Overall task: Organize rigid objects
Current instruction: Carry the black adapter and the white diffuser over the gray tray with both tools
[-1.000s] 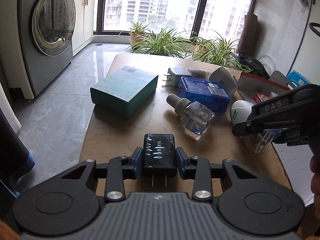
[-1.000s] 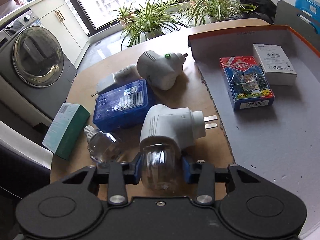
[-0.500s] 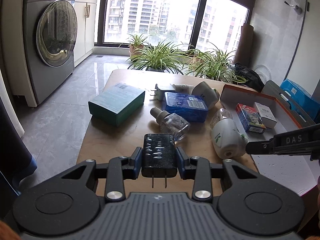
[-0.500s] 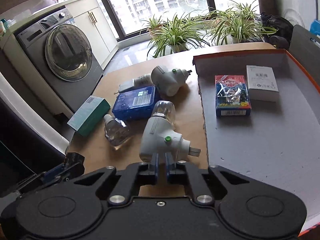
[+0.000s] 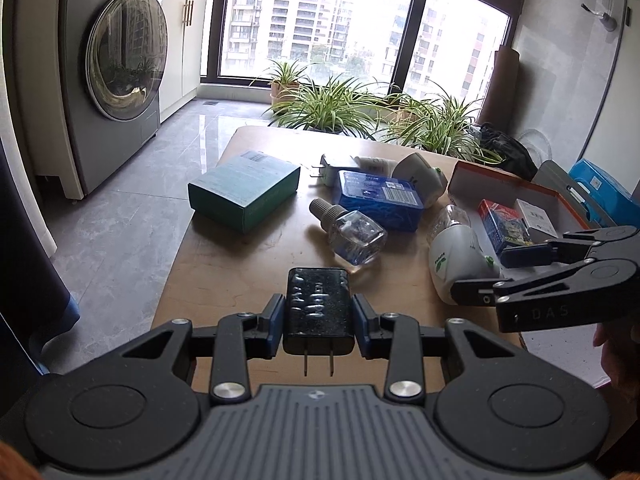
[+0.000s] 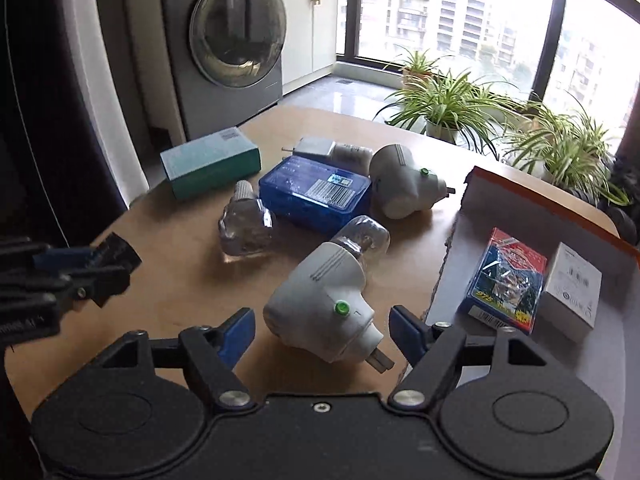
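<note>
Black charger (image 5: 319,309) sits clamped in the left gripper (image 5: 319,322), prongs toward the camera, above the wooden table (image 5: 224,280). The right gripper (image 6: 322,330) has just been opening; its jaws stand wide around the white plug-in vaporizer (image 6: 320,306), pads not touching. At two o'clock, the orange-rimmed box (image 6: 452,288) holds a card pack (image 6: 504,276).

Bare tabletop (image 6: 176,288) lies open at the near left, between the clear refill bottle (image 6: 246,228) and the table's near edge. Farther off, the teal box (image 6: 210,162), blue case (image 6: 314,194) and two white plug-in vaporizers (image 6: 324,308) crowd the middle. On the right, the tray (image 6: 452,264) wall blocks passage; its near floor is bare.
</note>
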### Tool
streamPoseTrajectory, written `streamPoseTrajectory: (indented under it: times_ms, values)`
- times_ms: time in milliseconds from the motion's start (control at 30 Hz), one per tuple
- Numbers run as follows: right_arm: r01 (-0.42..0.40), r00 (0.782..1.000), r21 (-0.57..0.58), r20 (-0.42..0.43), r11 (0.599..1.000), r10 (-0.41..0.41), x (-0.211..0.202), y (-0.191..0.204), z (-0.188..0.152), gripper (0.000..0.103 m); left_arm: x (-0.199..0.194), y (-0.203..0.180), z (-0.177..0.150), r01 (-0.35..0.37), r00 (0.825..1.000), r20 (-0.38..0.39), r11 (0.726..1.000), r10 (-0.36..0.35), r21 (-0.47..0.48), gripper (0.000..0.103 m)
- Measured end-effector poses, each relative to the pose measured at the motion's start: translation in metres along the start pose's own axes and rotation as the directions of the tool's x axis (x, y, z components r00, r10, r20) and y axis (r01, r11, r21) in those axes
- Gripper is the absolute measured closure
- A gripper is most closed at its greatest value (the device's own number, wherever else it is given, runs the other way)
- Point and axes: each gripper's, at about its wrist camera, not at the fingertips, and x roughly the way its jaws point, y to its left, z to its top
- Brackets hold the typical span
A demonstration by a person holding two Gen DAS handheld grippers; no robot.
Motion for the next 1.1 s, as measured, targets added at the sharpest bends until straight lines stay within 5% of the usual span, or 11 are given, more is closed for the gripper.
streamPoseTrajectory:
  times_ms: [233,433,633,867,1100]
  values:
    - [-0.057,0.998,-0.075,-0.036,0.996,0.054,0.032,0.002,0.006,0.018,0.010,-0.001,-0.002,-0.006,1.000,-0.020,1.000,0.006,0.003,0.067]
    - [-0.103,0.995,0.079,-0.010,0.992,0.104,0.024,-0.012,0.009,0.024,0.010,-0.006,-0.001,-0.005,1.000,-0.020,1.000,0.005,-0.001,0.067]
    - [-0.168,0.983,0.212,0.108,0.963,0.147,-0.023,-0.022,0.001,0.024,-0.002,-0.017,0.006,0.013,1.000,0.012,1.000,-0.013,-0.002,0.067]
    - [-0.123,0.974,0.309,0.220,0.943,0.055,-0.087,-0.031,-0.016,0.024,-0.020,-0.048,0.020,0.058,0.996,0.062,0.998,-0.060,0.030,0.067]
    - [0.004,0.973,0.411,0.210,0.911,-0.099,-0.128,-0.060,-0.048,0.023,-0.023,-0.097,0.024,0.128,0.989,0.067,0.988,-0.134,0.091,0.067]
